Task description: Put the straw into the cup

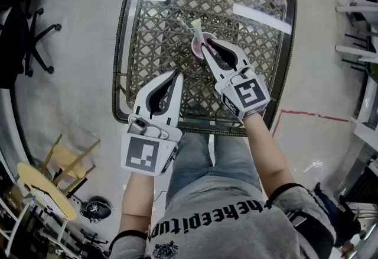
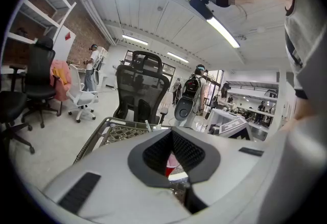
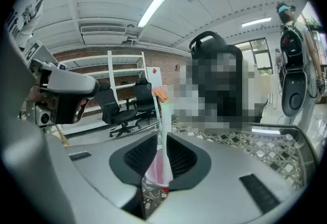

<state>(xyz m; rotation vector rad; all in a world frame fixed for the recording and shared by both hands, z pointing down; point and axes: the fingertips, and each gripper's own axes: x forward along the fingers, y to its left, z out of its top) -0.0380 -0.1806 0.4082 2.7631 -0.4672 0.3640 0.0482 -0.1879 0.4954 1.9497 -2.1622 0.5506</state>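
The person stands at the near edge of the table [image 1: 120, 57] with a gripper in each hand, both pointed out over its woven top. The right gripper [image 1: 204, 45] is the one at work: the cup [image 1: 196, 49] sits just past its tips, so close that the pink of it shows through the hollow behind the pads in the right gripper view. The straw [image 1: 194, 28] stands right between those tips, its lower end going down into the cup's mouth and its upper end rising clear above the jaws, leaning a little away from the gripper and to its left. The jaws are only narrowly parted around it: the straw lies against the right-hand pad, with a thin sliver of pink between it and the left-hand one (so a loose hold at most, not a clamp). The left gripper [image 1: 177, 74] hangs back, nearer the person and off to the right gripper's left, its tips well short of the cup. Its jaws are drawn together at the tips with nothing caught in them; in the left gripper view the cup shows only as a patch of red and pink seen through the hollow behind its pads, farther on over the table.
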